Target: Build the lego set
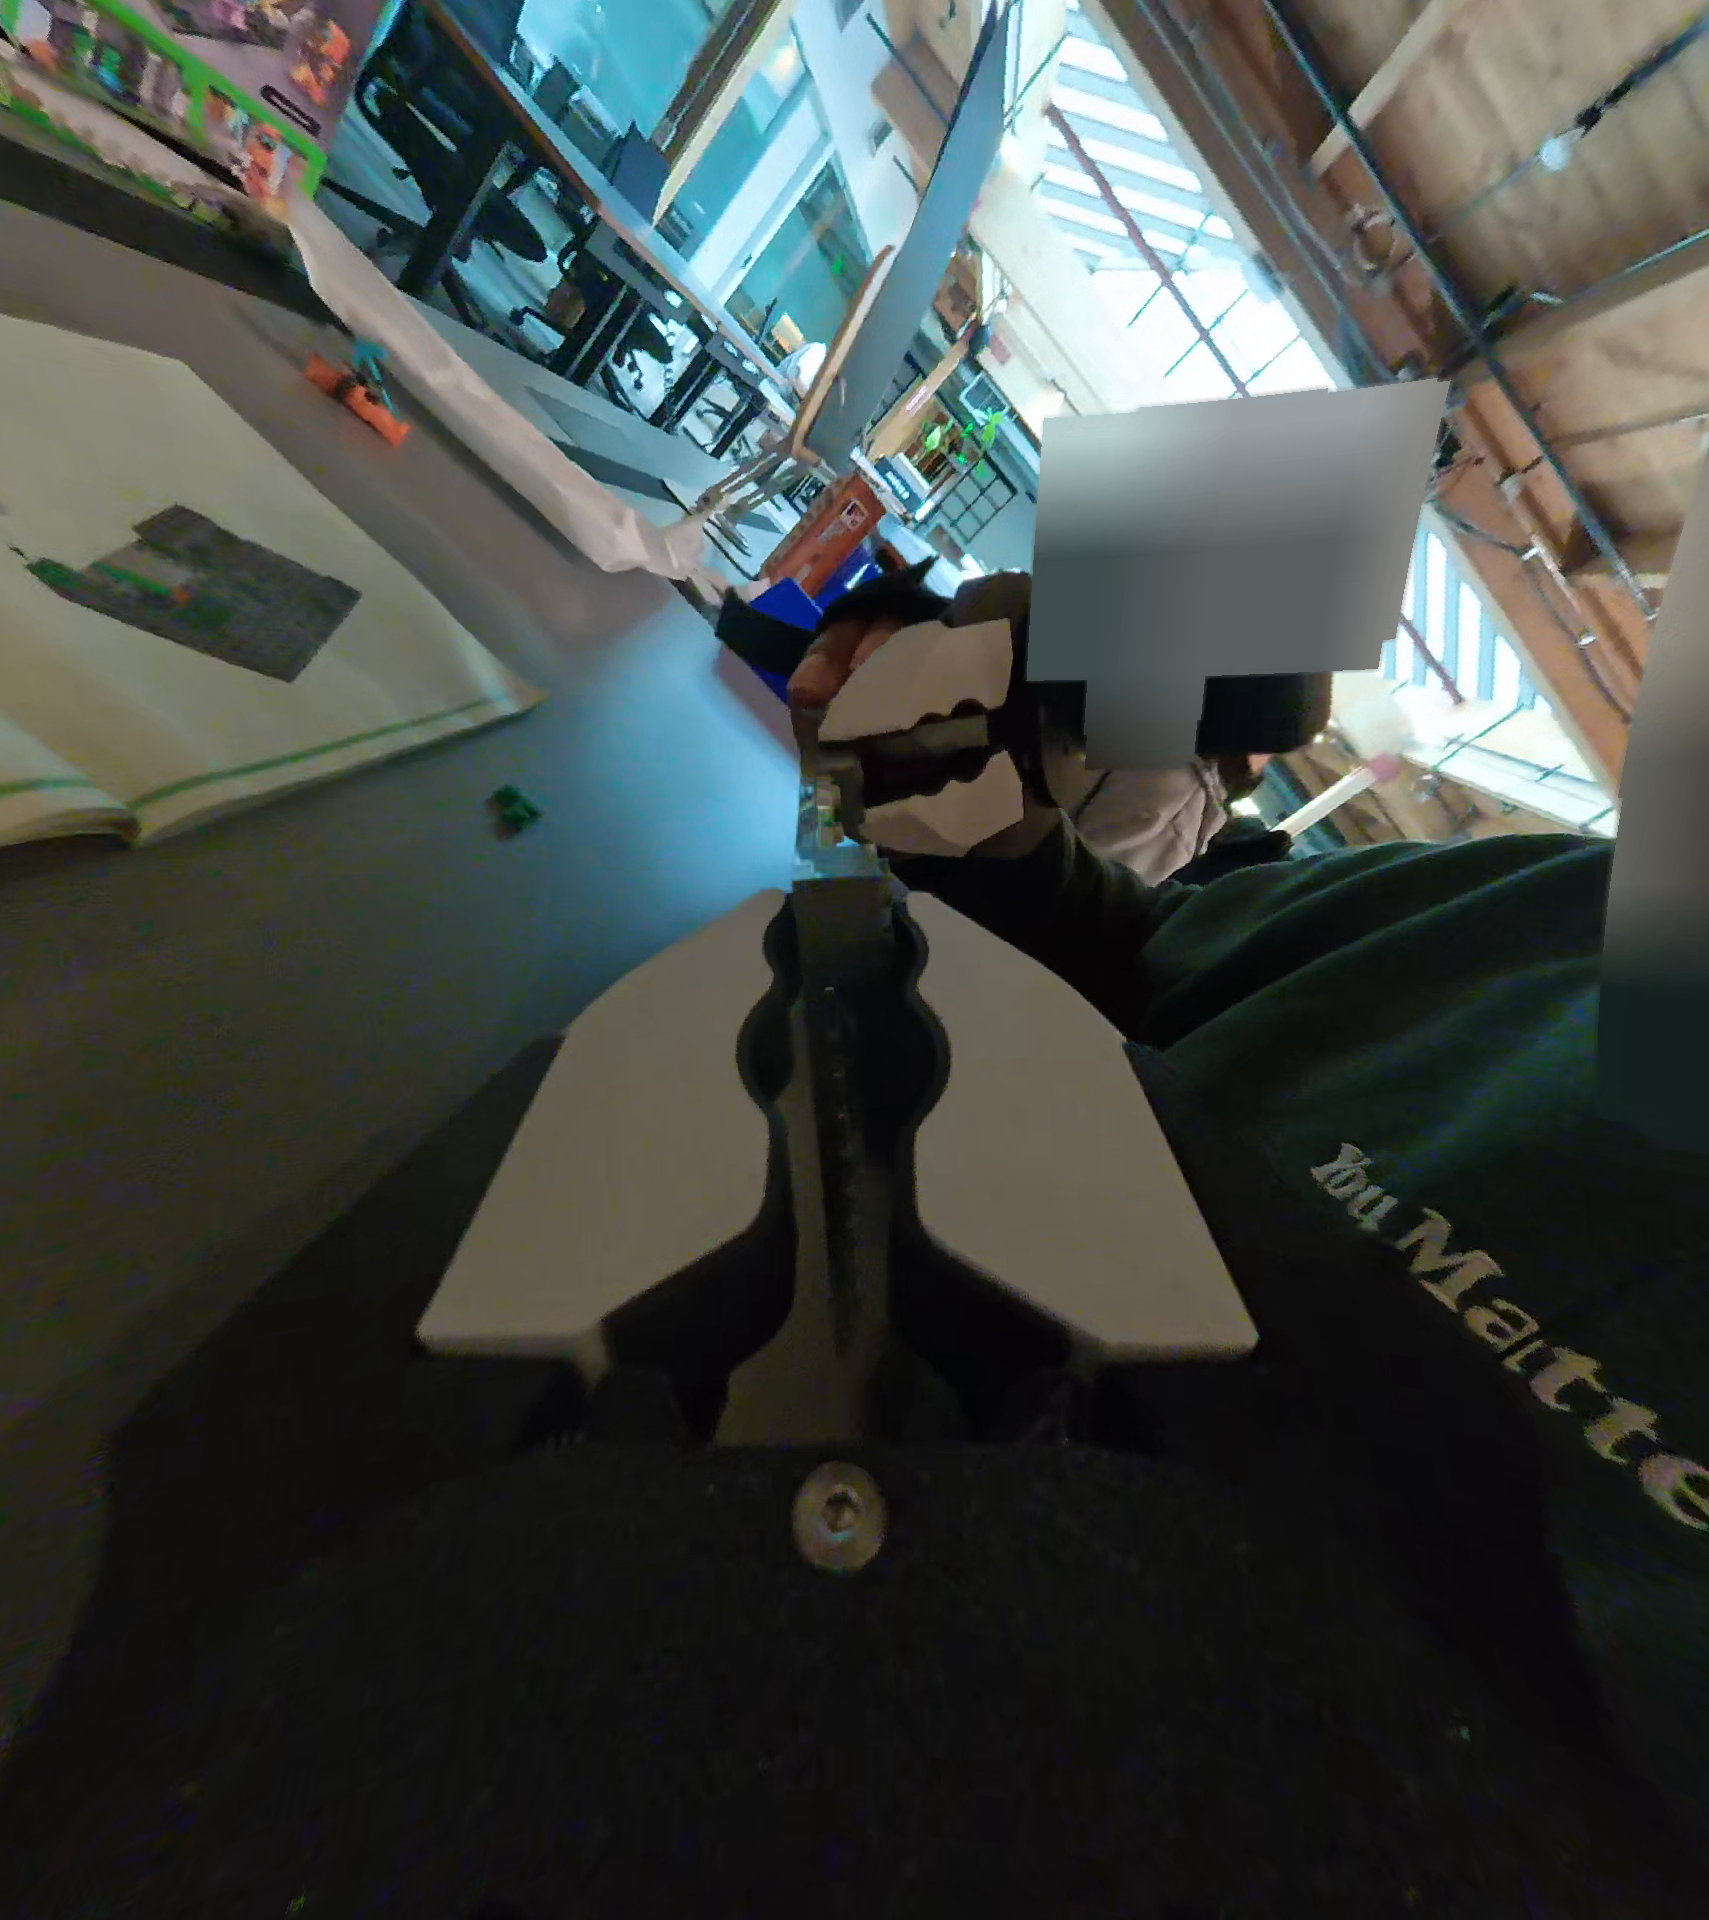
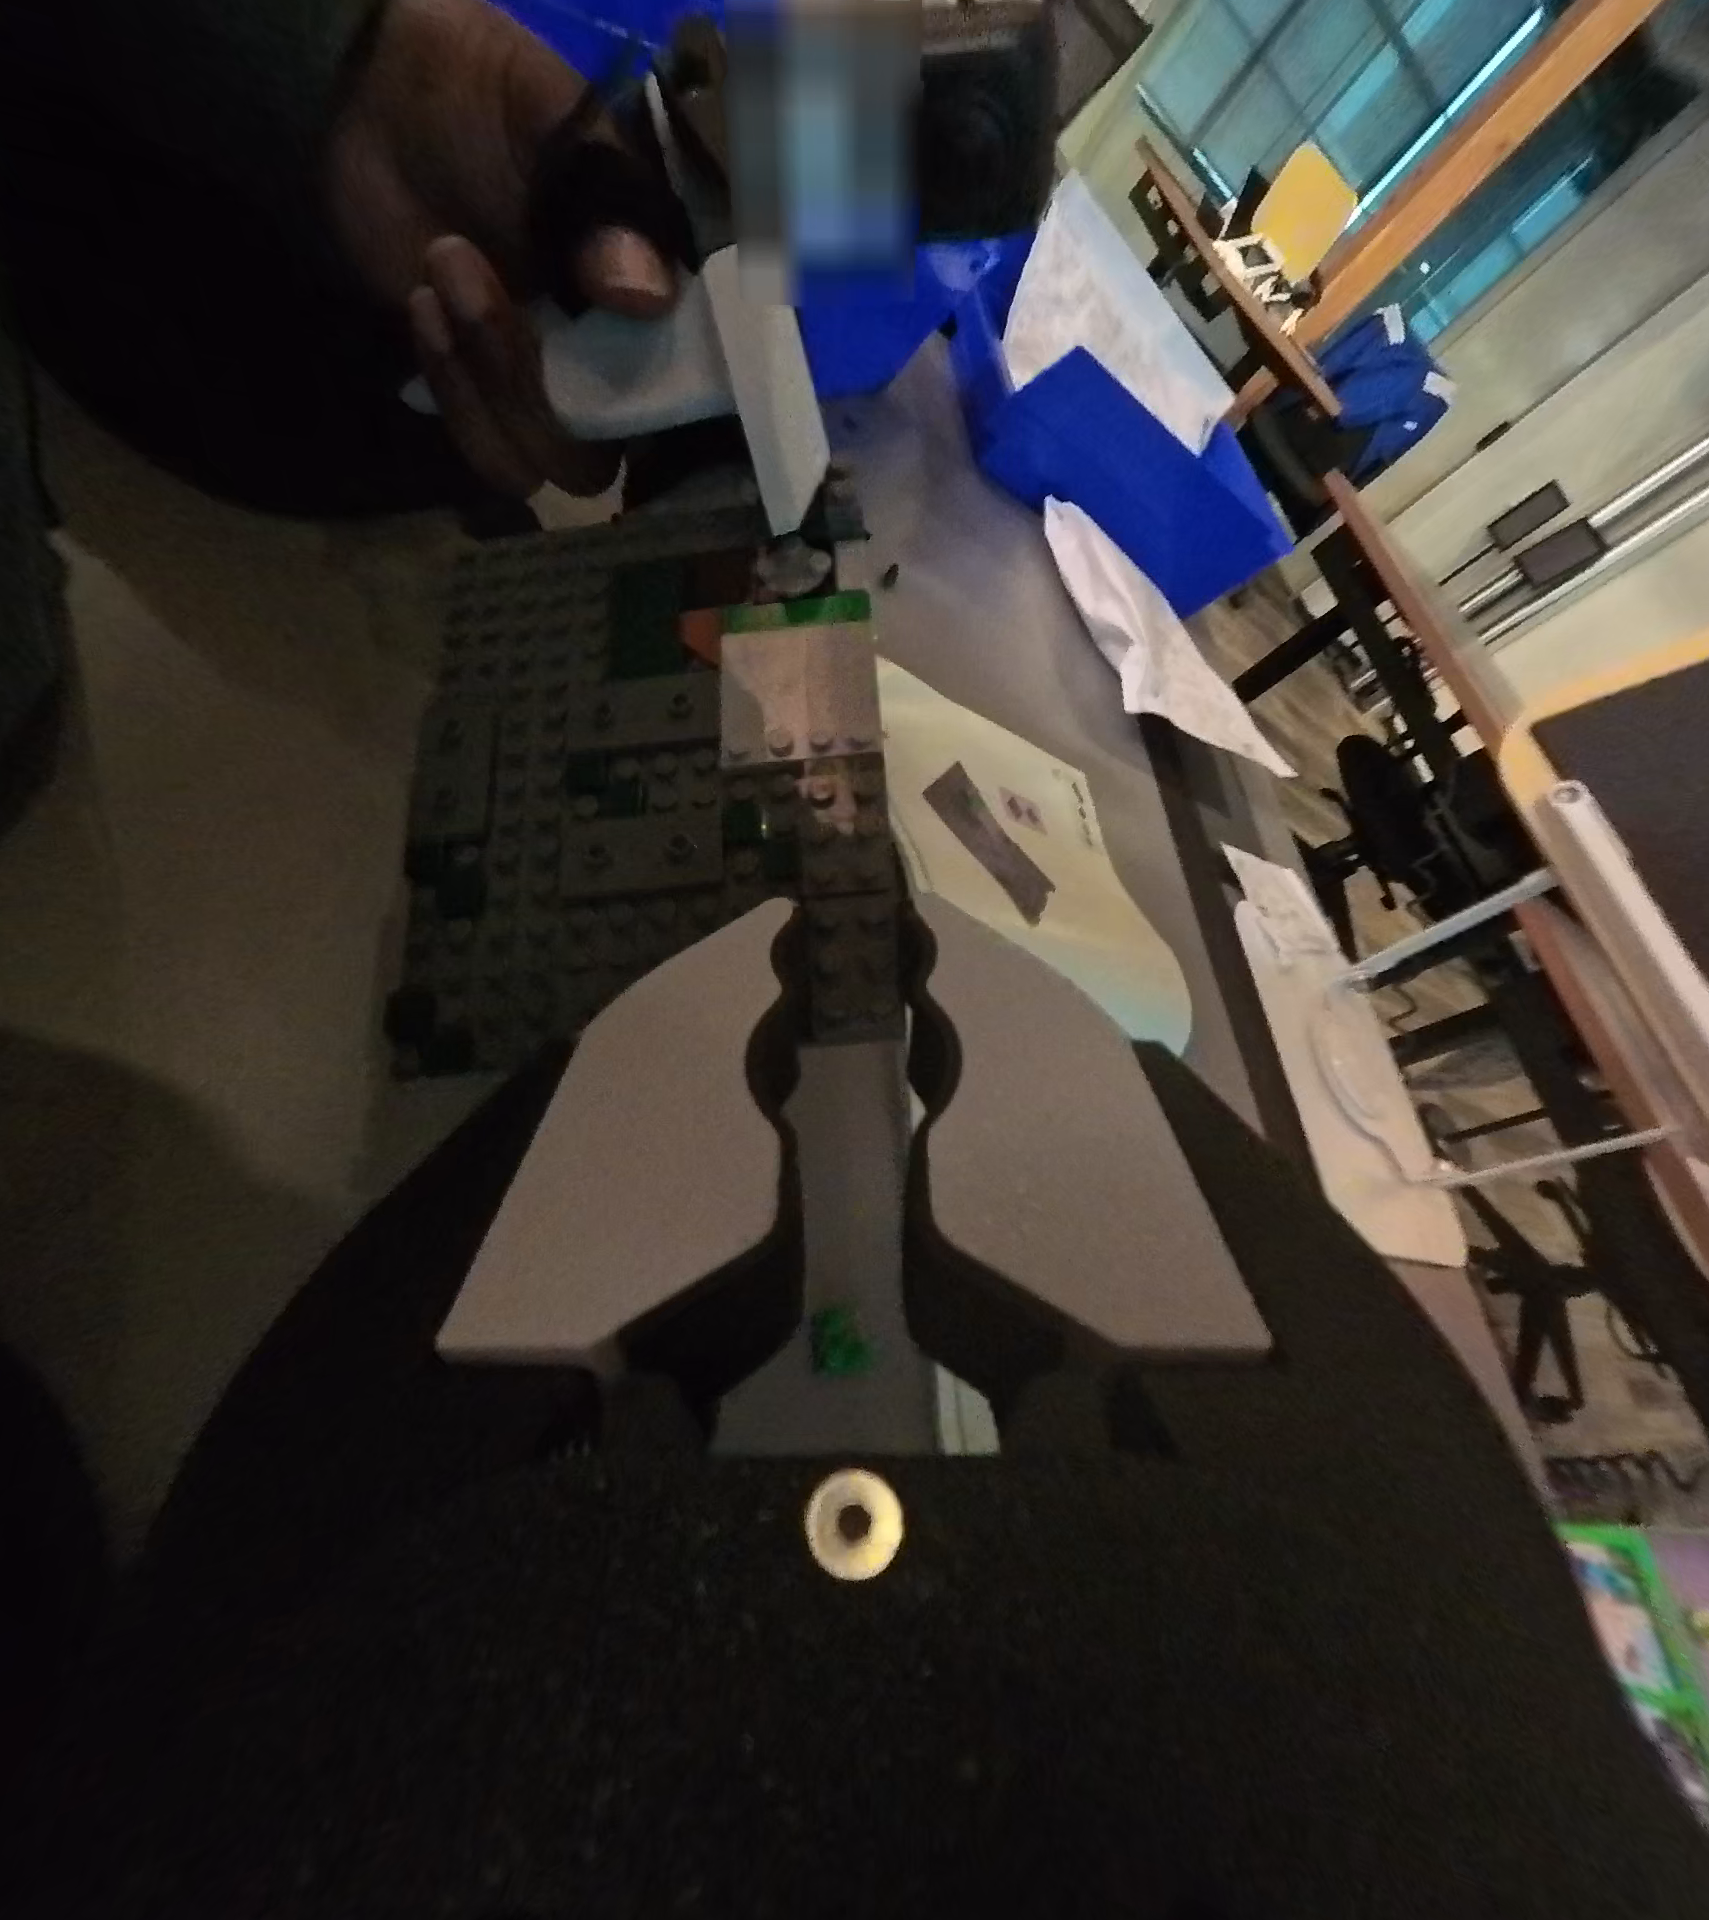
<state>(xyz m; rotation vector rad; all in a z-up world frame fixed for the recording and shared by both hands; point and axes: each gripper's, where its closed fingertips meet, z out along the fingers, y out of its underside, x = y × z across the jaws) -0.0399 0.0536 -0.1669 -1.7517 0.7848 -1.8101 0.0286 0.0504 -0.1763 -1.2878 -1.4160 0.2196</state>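
While both grippers meet at the same held-up lego build, the scene reads as follows.

Left gripper (image 1: 834,883): its two fingers are drawn close together on the edge of the grey lego plate, seen edge-on between them in the left wrist view.

Right gripper (image 2: 845,914): its fingers are likewise pulled in on a narrow dark grey strip of the build that runs back between them; in the left wrist view the same gripper (image 1: 834,774) faces the camera, pinching the far edge of the plate.

Lego build (image 2: 559,790): a dark grey studded baseplate held off the table between the two grippers, tilted; it carries green and brown pieces and a clear block (image 2: 798,691) with a green top near the right gripper's tips.

Hands: a hand (image 2: 476,301) grips the left gripper's white body in the right wrist view; a hand in a fingerless black glove (image 1: 834,649) holds the right gripper in the left wrist view.

Loose piece: a small green lego piece (image 1: 513,808) lies on the grey table (image 1: 206,987), just beside the open instruction booklet (image 1: 102,582).

Farther off: an orange and teal lego cluster (image 1: 362,387) sits on the table beyond the booklet, and the set's box (image 1: 133,94) stands at the far edge.

Right side of table: blue bins (image 2: 1130,457) and crumpled white paper bags (image 2: 1172,644).
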